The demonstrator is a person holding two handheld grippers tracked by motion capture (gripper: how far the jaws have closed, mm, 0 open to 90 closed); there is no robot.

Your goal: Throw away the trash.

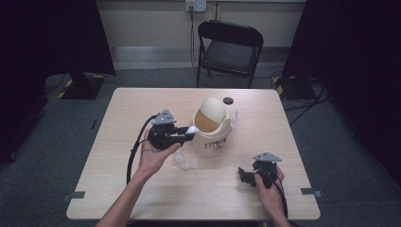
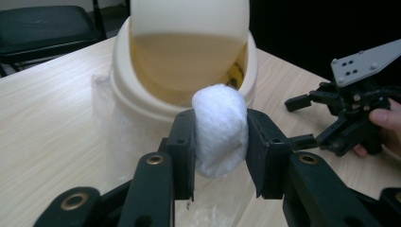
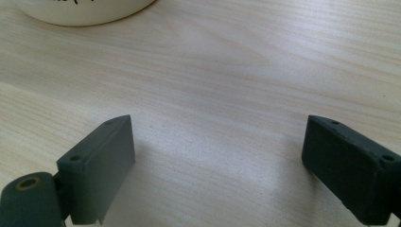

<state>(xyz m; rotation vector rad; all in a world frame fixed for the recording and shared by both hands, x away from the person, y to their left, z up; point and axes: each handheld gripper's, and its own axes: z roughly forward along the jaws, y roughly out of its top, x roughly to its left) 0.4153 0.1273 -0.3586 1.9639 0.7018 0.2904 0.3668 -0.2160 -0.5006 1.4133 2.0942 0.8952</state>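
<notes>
A cream small bin (image 1: 211,128) with a swing lid stands at the table's middle; its lid (image 2: 189,23) is tipped inward, showing the opening (image 2: 189,71). My left gripper (image 1: 189,133) is shut on a white wad of tissue (image 2: 221,130), held right in front of that opening, just left of the bin (image 2: 142,94). The wad (image 1: 192,130) shows as a white spot at the bin's rim. My right gripper (image 1: 242,174) rests low at the front right, open, jaws wide over bare wood (image 3: 217,142). It also shows beyond the bin (image 2: 302,120).
Crumpled clear plastic (image 1: 187,162) lies on the table (image 1: 118,142) in front of the bin. A small black disc (image 1: 228,100) sits near the far edge. A black folding chair (image 1: 229,47) stands behind the table. The bin's base (image 3: 85,12) is at the top.
</notes>
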